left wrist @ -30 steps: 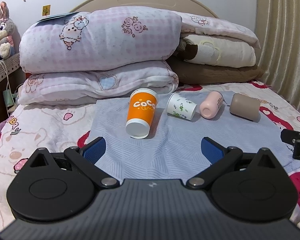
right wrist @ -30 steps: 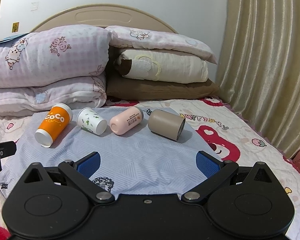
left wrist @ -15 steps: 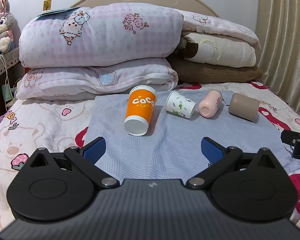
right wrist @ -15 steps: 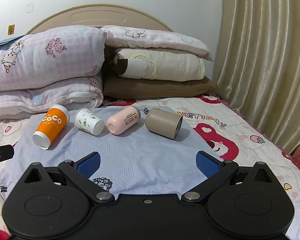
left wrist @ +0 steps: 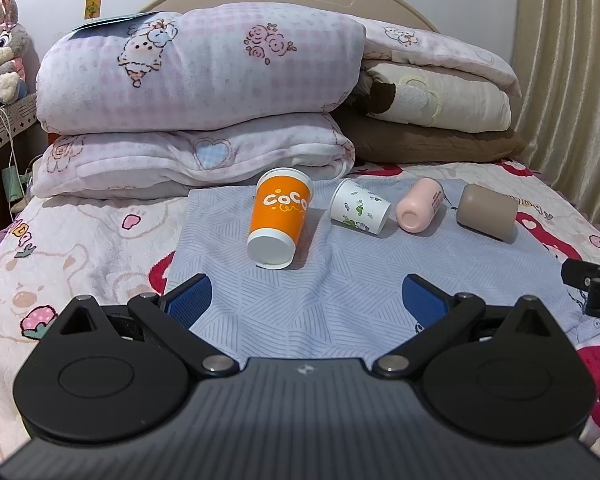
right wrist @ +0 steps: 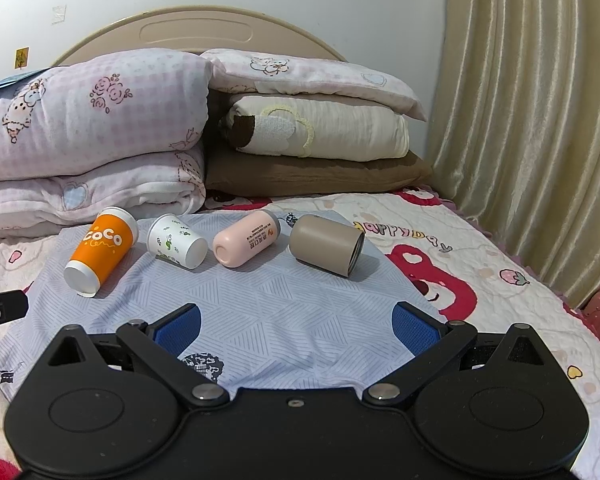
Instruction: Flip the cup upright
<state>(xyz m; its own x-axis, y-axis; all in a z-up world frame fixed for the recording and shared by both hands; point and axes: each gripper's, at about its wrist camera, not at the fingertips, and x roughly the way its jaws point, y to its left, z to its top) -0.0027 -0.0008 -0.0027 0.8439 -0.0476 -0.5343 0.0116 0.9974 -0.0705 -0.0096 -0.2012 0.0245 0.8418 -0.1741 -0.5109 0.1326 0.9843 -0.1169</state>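
Note:
Several cups lie on their sides in a row on a grey-blue cloth (left wrist: 340, 304) (right wrist: 284, 312) on the bed: an orange "CoCo" cup (left wrist: 278, 218) (right wrist: 100, 250), a white leaf-print cup (left wrist: 360, 207) (right wrist: 176, 242), a pink cup (left wrist: 419, 205) (right wrist: 246, 238) and a tan cup (left wrist: 486, 212) (right wrist: 326, 245). My left gripper (left wrist: 306, 300) is open and empty, short of the orange cup. My right gripper (right wrist: 296, 328) is open and empty, short of the pink and tan cups.
Folded quilts and pillows (left wrist: 196, 92) (right wrist: 316, 132) are stacked behind the cups against the headboard. A curtain (right wrist: 540, 120) hangs at the right. A plush rabbit (left wrist: 6, 44) sits on a shelf at the left. The bed's patterned sheet (right wrist: 480, 264) surrounds the cloth.
Both grippers have shifted slightly, so the cups sit a little differently in each view. The cups have not moved and both grippers stay open.

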